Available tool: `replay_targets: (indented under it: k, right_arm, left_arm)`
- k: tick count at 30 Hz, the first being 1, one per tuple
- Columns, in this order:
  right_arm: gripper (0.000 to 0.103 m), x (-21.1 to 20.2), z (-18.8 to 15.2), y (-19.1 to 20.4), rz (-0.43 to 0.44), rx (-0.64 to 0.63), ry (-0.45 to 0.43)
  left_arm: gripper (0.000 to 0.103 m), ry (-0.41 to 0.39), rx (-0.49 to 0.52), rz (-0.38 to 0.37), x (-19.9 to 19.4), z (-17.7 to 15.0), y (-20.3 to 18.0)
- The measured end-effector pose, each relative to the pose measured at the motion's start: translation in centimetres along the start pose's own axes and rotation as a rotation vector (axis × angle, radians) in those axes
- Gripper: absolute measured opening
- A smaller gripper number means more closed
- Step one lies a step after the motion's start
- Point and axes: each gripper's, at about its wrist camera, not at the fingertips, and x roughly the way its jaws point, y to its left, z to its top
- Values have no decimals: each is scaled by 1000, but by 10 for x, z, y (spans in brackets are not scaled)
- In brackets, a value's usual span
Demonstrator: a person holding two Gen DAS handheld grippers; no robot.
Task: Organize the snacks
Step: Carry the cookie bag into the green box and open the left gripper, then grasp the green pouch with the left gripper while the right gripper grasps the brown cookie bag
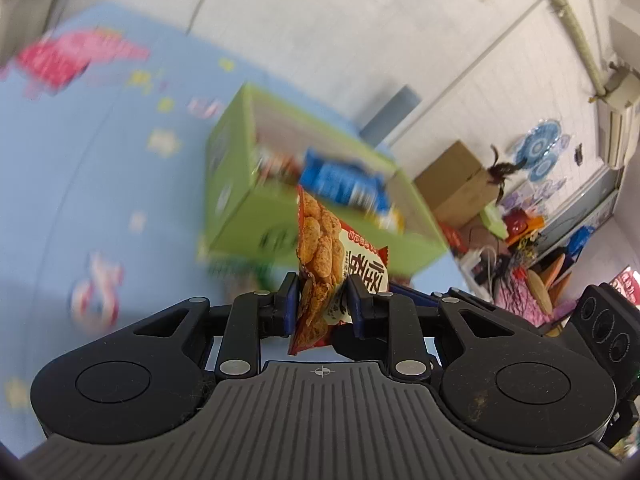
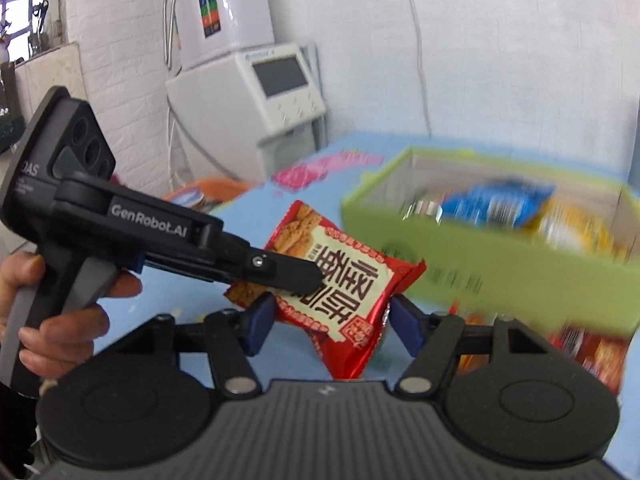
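Observation:
My left gripper (image 1: 323,300) is shut on a red biscuit packet (image 1: 326,256) and holds it in the air in front of a green box (image 1: 236,216). The right wrist view shows the same packet (image 2: 340,276) pinched by the left gripper (image 2: 304,276), which a hand holds at the left. My right gripper (image 2: 332,320) is open, its blue pads on either side of the packet's lower corner, not clamping it. The green box (image 2: 460,264) holds a blue packet (image 2: 496,204) and a yellow packet (image 2: 576,228).
The box stands on a light blue patterned tabletop (image 1: 80,184). More red packets (image 2: 592,352) lie by the box's near side. A white machine (image 2: 260,92) stands past the table's far edge. A cardboard box (image 1: 460,180) and clutter sit on the floor beyond.

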Motion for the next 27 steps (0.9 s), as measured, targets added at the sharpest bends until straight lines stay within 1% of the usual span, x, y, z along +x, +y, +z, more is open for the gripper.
replay_targets:
  k: [2,3,5,7,9,10,11,12,14,15,16,18,20,22,24,27]
  right_arm:
    - [71,5,30,-14,-28,-26,-32]
    - [73,10,43,-21,-39,-37,-37]
    - [74,25,65,-37,-60,-49,-29]
    - [75,46,80,-55,-76,-56,3]
    - [75,70,85,-72,-85,-49,50]
    - [75,83,84,-81,-83,-40,79]
    - [80,95,81,-88,-77,-32,105]
    - [85,103,78,-92,-80,-36,117]
    - [90,110,71,-94,-93,-59,113]
    - [91,107,70,-94,-83,-53,100]
    - [91,101,71,-94,-67,-40,88]
    - [93,79,73,-92,-60,-24,37]
    - [93,47,71,-86,-66,-29,-25]
    - [92,9,62,-82,-68,-26,-70]
    - [92,-24,43,-79,-85,-14,-83]
    - [92,-64,-2,-81,-145,51,-58]
  left_arm:
    - [7,-27,32,4,12,30,-12]
    - [7,-36,54,9,20,44,-16]
    - [9,-37,70,25,41,67,-17]
    - [11,-15,72,42,68,85,-10]
    - [12,23,51,71,96,93,4]
    - [15,43,46,94,108,94,10]
    - [17,44,53,119,117,93,15]
    - [15,17,89,123,119,91,15]
    - [30,14,113,122,120,89,10]
    - [45,6,116,118,117,89,7]
    - [49,-10,120,124,113,88,3]
    - [51,-55,151,128,97,84,-10]
    - [55,-95,176,111,78,76,-24]
    - [65,-119,197,75,57,62,-39]
    - [69,-118,220,53,42,42,-52]
    - [72,-88,242,35,30,4,-65]
